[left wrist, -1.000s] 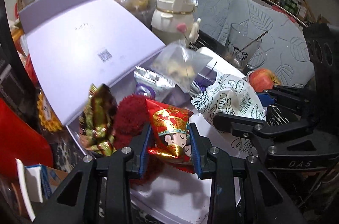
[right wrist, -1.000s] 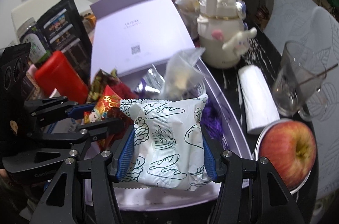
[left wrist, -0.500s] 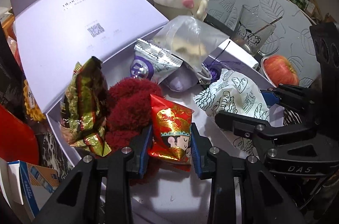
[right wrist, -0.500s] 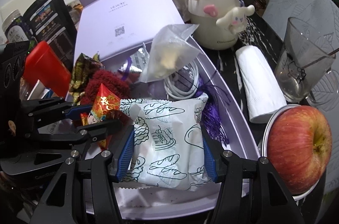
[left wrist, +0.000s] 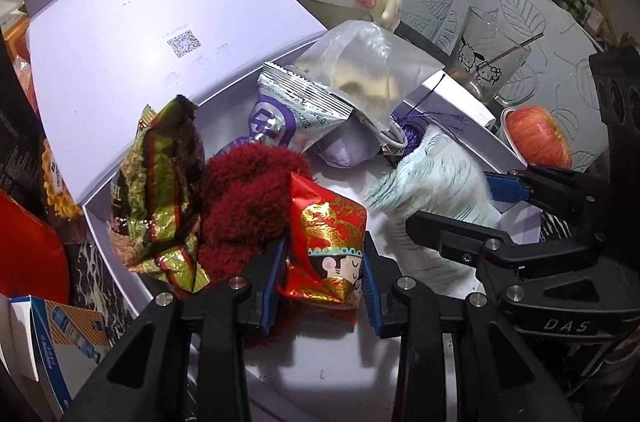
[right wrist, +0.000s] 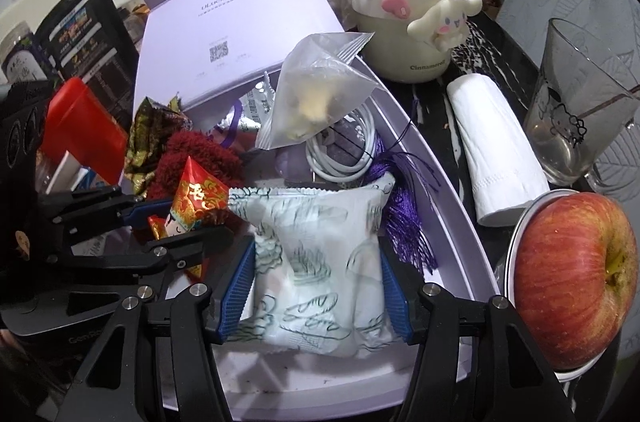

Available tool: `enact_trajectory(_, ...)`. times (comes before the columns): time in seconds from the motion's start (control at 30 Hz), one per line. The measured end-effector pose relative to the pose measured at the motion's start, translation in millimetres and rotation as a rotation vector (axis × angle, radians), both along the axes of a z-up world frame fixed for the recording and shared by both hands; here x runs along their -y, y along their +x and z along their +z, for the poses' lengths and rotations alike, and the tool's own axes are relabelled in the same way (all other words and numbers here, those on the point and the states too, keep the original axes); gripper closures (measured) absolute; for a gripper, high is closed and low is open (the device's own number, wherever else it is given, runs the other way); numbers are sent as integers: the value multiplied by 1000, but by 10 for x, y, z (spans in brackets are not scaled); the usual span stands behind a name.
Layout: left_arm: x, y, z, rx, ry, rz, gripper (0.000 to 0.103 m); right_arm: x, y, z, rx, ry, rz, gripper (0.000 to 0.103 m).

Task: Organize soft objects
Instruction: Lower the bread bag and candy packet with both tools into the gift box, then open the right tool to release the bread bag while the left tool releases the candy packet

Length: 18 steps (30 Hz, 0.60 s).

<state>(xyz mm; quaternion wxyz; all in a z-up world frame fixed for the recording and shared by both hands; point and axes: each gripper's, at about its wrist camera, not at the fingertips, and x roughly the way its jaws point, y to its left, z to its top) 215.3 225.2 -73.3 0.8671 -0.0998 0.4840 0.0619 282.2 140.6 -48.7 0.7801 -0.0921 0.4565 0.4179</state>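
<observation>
My left gripper is shut on a red and gold snack packet, low inside the open lilac box. My right gripper holds a white bread packet between its blue pads, also inside the box; the packet looks blurred in the left wrist view. A dark red fluffy item, a green-gold packet, a silver-purple packet and a clear bag lie in the box.
The box lid leans open at the back left. A cream bottle, a rolled white towel, a glass and an apple on a plate stand right of the box. A red container sits left.
Both grippers have moved forward and down into the box with their packets. The bread packet now looks blurred and slightly lower between the right pads.
</observation>
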Motion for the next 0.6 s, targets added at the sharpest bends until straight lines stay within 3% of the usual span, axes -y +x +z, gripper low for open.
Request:
enact_trajectory(0.13, -14, -45, 24, -7, 6, -2, 64, 37, -36, 69, 30, 12, -16, 37)
enact_trajectory(0.17, -6, -51, 25, -11, 14, -4, 63, 46, -48, 78, 43, 3, -22, 30)
enact_trajectory(0.23, 24, -64, 23, -26, 33, -8, 53, 83, -70, 112, 82, -9, -41, 24)
enact_trajectory(0.33, 52, -79, 20, -33, 41, -2, 47, 141, -76, 139, 91, -4, -48, 24)
enact_trajectory(0.6, 152, -149, 105, -15, 74, 13, 46, 259, -74, 183, 109, -7, -73, 24)
